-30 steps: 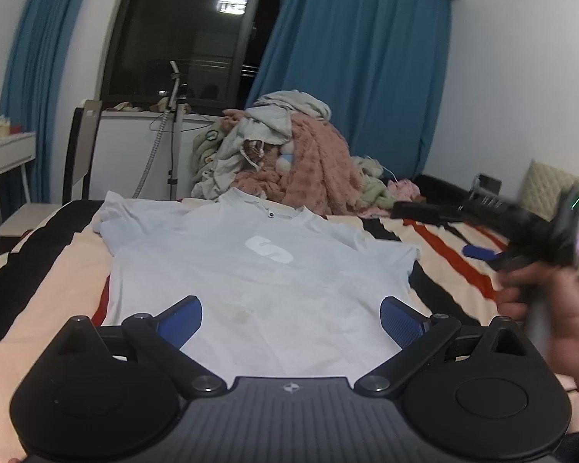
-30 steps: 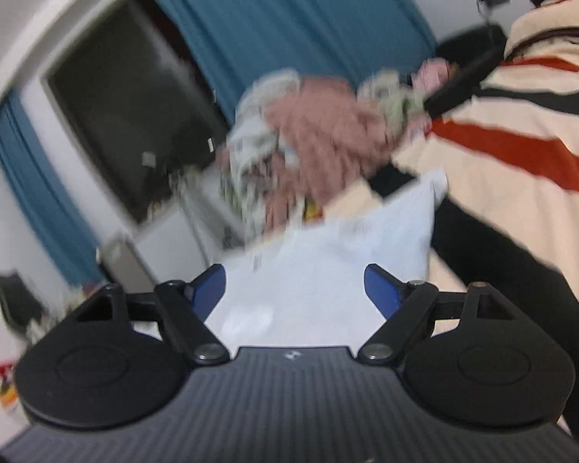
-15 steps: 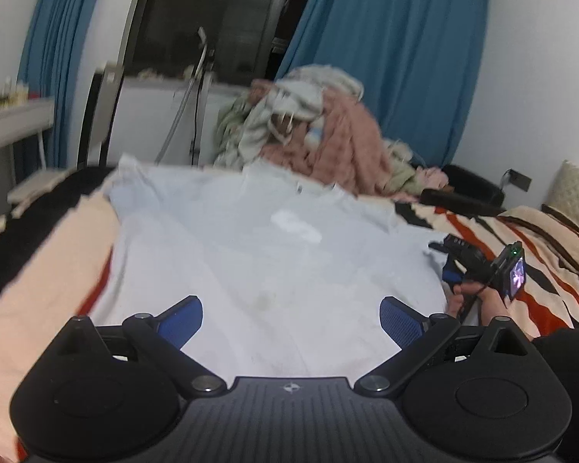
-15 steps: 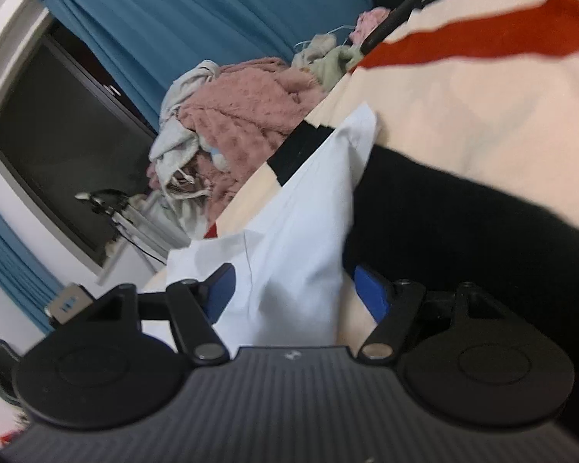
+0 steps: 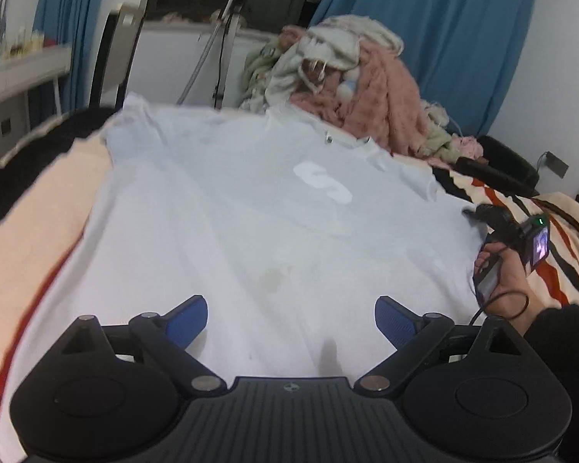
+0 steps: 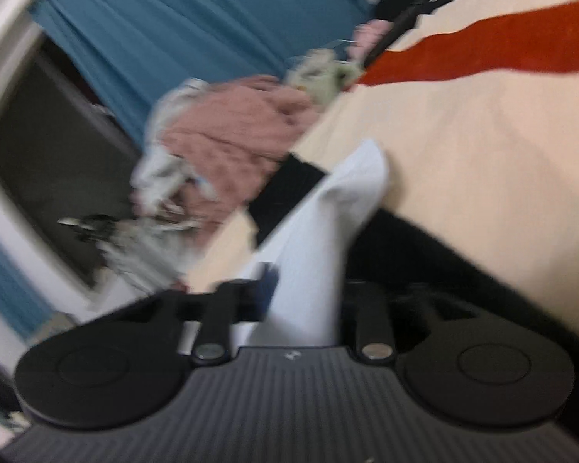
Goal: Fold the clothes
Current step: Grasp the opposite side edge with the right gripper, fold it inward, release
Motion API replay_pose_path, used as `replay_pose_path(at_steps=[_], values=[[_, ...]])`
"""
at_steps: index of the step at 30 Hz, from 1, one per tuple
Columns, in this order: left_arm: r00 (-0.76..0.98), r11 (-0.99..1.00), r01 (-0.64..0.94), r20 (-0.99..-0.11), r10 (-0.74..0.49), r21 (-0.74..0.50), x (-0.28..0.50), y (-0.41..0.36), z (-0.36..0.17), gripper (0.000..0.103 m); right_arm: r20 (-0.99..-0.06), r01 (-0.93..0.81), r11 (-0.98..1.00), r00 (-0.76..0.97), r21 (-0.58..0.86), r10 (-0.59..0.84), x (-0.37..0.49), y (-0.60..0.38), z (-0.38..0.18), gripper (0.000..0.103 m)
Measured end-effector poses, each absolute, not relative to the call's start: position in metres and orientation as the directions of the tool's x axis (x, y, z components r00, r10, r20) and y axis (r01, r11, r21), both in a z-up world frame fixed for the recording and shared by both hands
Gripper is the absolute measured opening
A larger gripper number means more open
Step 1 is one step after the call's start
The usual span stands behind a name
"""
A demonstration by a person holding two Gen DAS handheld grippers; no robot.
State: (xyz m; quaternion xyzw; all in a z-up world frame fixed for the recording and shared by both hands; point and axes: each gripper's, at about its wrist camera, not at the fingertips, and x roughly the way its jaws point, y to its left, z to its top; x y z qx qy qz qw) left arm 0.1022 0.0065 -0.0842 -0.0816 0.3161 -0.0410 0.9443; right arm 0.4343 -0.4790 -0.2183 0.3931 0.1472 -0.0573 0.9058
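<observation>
The pale blue shirt [image 5: 227,212] lies spread flat on the striped bed [image 5: 38,208], collar toward the pile of clothes [image 5: 351,77] at the far end — laid out flat, it looks ready for a first fold. The right gripper [image 6: 305,297] has its fingers closed on the shirt's side edge near the sleeve [image 6: 351,185], pinching cloth so it can be carried across. The left gripper [image 5: 289,316] hangs above the hem, fingers wide apart — holding nothing, likely lining up its own grab.
</observation>
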Motion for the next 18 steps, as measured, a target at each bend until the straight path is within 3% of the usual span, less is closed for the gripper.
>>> replay_pose_path(at_steps=[2,5,14,18], values=[[0.804,0.986,0.023,-0.582,-0.118,-0.168,0.098,0.008,-0.08,0.096,-0.339,0.251,0.755,0.94,0.606,-0.04,0.437,-0.468,-0.197,0.007],[0.797,0.963,0.041,-0.572,-0.192,-0.265,0.093,0.021,-0.075,0.096,-0.313,0.272,0.843,0.941,0.465,-0.131,0.43,-0.445,-0.155,0.006],[0.888,0.98,0.012,-0.448,-0.102,-0.198,0.081,0.071,-0.046,0.098,-0.21,0.293,0.956,0.933,-0.034,-0.293,0.418,-0.3,-0.034,0.006],[0.915,0.98,-0.021,-0.399,-0.061,-0.198,0.073,0.1,-0.043,0.098,-0.21,0.244,0.963,0.942,-0.113,-0.263,0.427,-0.237,-0.025,0.006]])
